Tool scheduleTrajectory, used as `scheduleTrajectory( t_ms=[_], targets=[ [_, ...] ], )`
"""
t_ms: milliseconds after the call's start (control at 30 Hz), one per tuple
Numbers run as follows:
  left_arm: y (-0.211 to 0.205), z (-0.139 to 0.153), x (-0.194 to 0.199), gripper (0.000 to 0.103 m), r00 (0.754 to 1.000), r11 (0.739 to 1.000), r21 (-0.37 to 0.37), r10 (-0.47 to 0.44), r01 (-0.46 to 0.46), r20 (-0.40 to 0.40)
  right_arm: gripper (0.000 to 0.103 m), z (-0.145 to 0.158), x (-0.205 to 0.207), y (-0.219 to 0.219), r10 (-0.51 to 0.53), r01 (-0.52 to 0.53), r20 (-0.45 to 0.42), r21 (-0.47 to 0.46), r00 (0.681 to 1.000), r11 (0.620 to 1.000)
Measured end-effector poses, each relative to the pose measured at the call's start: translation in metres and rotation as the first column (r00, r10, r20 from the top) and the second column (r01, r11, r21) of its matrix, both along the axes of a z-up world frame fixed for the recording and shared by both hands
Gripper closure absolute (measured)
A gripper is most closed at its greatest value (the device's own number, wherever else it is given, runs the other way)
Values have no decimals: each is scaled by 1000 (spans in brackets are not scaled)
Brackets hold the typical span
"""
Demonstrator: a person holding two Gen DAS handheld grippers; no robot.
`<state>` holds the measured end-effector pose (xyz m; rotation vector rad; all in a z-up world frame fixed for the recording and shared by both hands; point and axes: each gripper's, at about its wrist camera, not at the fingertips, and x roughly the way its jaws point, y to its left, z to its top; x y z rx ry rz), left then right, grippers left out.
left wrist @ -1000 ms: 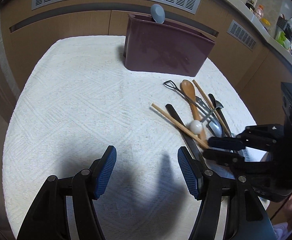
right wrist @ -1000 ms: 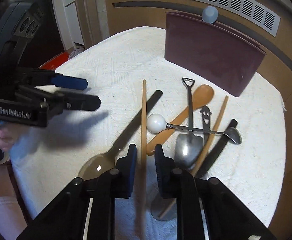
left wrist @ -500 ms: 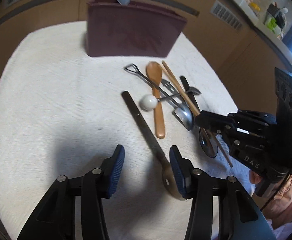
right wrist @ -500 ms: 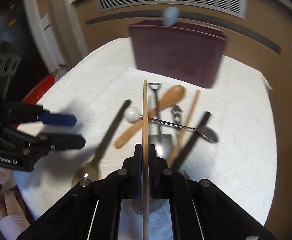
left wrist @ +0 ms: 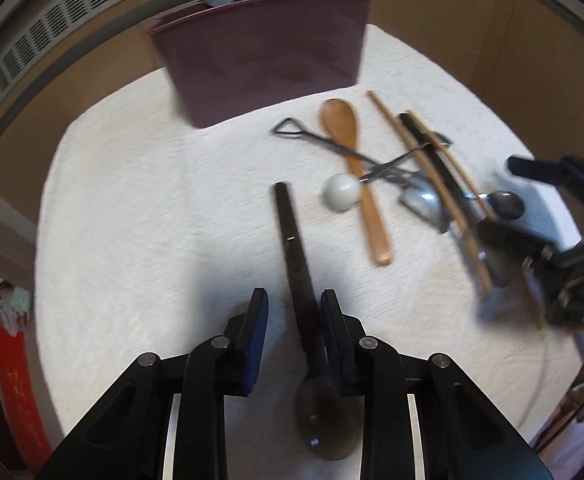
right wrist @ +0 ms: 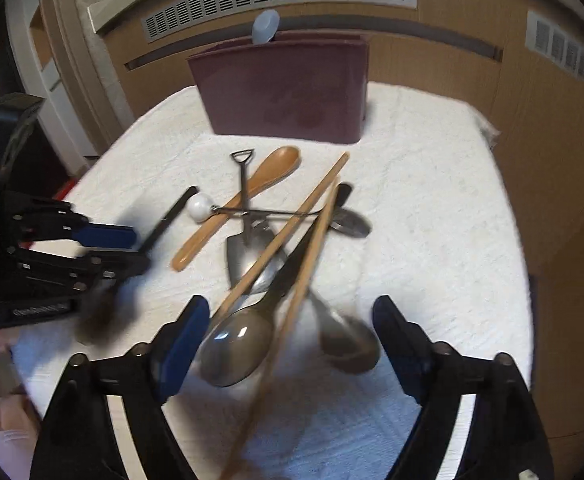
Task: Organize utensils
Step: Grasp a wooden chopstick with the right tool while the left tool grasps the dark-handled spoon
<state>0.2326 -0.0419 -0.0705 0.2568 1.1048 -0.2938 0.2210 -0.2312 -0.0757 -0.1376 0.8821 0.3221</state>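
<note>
The left gripper [left wrist: 293, 320], jaws narrowed but not yet closed, straddles the black-handled spoon [left wrist: 292, 240] lying near on the white cloth [left wrist: 132, 200]. The right gripper [right wrist: 288, 340] gapes wide over two chopsticks [right wrist: 311, 240], holding nothing. Next: pinch, lift, and carry to the far maroon holder [left wrist: 260, 60].

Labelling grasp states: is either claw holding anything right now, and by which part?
Right claw is wide open and holds nothing; a chopstick lies loose in its gap. Left claw straddles the black spoon at the handle near the bowl, not yet clamped.

Left gripper [left wrist: 293, 316] narrowly parted, right gripper [right wrist: 292, 320] spread wide
</note>
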Motion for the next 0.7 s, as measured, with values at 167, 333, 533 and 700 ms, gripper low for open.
scheduleTrajectory(
  t_ms=[167, 333, 533, 700],
  targets=[
    [32, -1, 12, 75, 994, 989, -118, 84, -92, -70, 1, 8, 6, -7, -46, 46, 32, 11, 998, 999],
    [16, 0, 23, 75, 996, 994, -105, 29, -38, -88, 1, 12, 6, -15, -60, 59, 26, 66, 998, 996],
    [-15, 0, 47, 88, 983, 998, -34, -54, 49, -174, 1, 19, 2, -16, -50, 50, 90, 6, 995, 999],
    [-15, 8, 51, 91, 1000, 999, -45, -11, 9, -29, 21, 17, 15, -12, -21, 20, 10, 46, 1000, 999]
  ],
)
